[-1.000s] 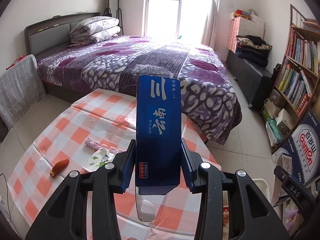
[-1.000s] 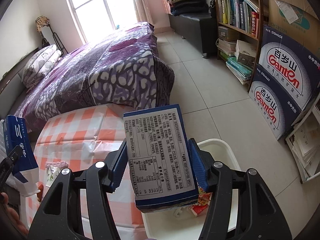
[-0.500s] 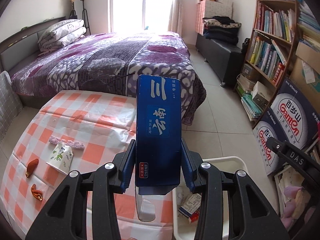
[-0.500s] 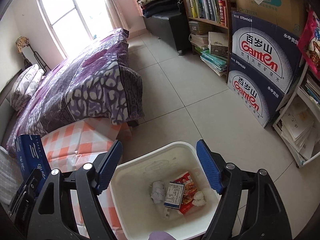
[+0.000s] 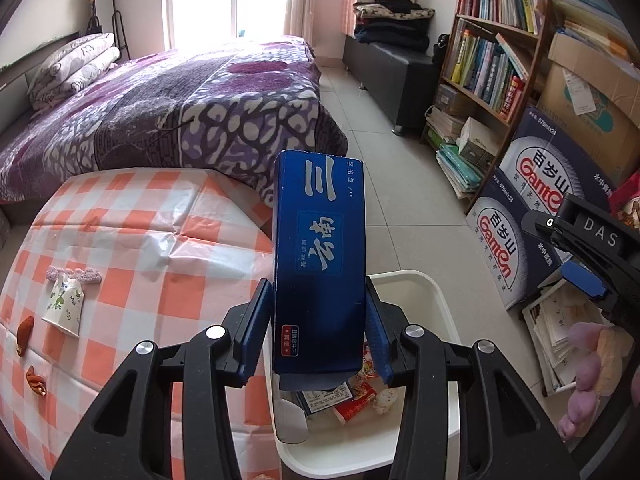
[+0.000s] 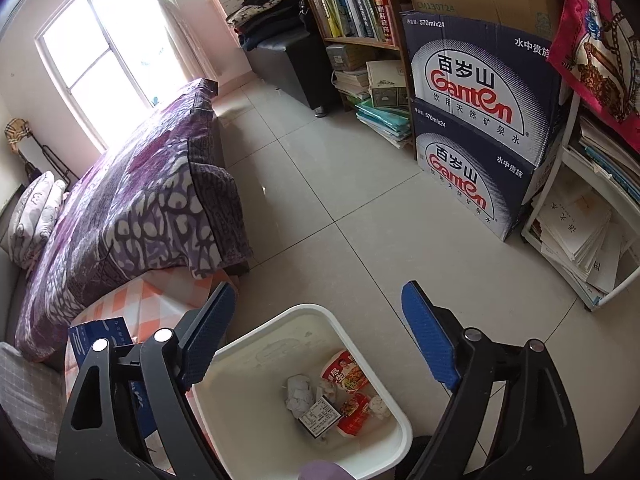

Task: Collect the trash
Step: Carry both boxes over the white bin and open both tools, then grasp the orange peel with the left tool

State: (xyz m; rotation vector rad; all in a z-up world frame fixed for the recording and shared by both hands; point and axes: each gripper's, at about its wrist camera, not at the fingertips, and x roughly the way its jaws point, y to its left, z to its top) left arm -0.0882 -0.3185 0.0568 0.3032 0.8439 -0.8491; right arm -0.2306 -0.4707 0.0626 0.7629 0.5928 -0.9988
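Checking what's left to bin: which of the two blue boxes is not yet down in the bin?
The tall blue box between the left gripper jaws, above the white bin. The other, label up, lies inside.

Both wrist cams close above, angled down; share white bin [image 5: 436,300] [image 6: 384,412], bed [image 5: 180,104] [image 6: 132,208]

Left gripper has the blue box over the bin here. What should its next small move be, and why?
Probably let the jaws finish opening so the blue box drops. It stands upright between the left gripper pads, its lower end already above the white bin, where other wrappers lie. The left jaws are already opening. The right gripper, opening with nothing between its pads, leaves the bin mouth free.
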